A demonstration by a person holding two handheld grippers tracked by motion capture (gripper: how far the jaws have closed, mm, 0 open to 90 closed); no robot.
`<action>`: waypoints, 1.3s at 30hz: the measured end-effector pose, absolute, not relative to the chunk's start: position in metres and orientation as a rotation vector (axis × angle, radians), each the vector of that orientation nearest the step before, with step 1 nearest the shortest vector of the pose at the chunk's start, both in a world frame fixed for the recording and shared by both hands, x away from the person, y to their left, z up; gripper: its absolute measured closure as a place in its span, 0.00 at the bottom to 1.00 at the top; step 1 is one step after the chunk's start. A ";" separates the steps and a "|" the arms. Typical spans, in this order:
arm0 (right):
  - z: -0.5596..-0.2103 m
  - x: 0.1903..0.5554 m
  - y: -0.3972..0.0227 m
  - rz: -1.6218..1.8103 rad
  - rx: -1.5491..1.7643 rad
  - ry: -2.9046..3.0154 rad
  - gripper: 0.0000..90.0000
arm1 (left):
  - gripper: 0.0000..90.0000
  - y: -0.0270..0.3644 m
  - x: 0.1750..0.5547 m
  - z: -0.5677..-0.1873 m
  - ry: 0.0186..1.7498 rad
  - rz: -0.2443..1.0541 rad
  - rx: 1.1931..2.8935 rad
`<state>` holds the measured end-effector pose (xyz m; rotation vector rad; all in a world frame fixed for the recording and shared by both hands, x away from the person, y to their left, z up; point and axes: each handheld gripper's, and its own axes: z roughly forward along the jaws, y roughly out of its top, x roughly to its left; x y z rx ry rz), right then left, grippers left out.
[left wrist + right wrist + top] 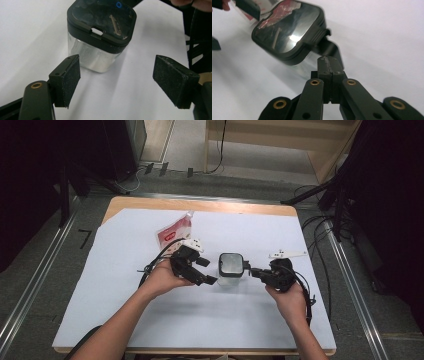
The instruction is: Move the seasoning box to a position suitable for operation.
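Both grippers lie close to a small container (230, 268) in the middle of the white sheet (125, 270) that covers the table (150, 204). From the high view, the left gripper (206, 271) sits just left of the container with its jaws spread apart, and the right gripper (252, 271) points at the container's right side with its jaws together. A red and white packet (175, 232) lies farther back on the sheet, behind the left gripper.

From the left gripper view, the two black pads (71, 80) stand wide open with nothing between them. The container (100, 32) is just ahead of them, not touching. Its body is clear and its lid (105, 20) is dark and glossy, with a small notch at the near edge.

From the right gripper view, the jaws of the right gripper (329, 65) are pressed together. A black tab (329, 47) at the lid's (287, 27) edge lies just past their tips. I cannot tell whether the tips touch or grip this tab. The container looks tilted here.
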<state>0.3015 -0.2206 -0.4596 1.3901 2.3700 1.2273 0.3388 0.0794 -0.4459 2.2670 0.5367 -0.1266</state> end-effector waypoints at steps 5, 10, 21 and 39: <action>-0.458 0.311 -0.225 1.223 1.414 2.373 1.00 | 0.23 0.068 0.344 -0.441 0.513 -0.064 2.281; -0.462 0.320 -0.226 1.221 1.443 2.392 1.00 | 0.24 0.062 0.355 -0.443 0.489 -0.084 2.283; -0.469 0.324 -0.224 1.242 1.444 2.390 1.00 | 0.16 0.055 0.363 -0.454 0.434 -0.066 2.302; -0.470 0.325 -0.223 1.248 1.454 2.385 1.00 | 0.16 0.033 0.365 -0.465 0.348 -0.005 2.343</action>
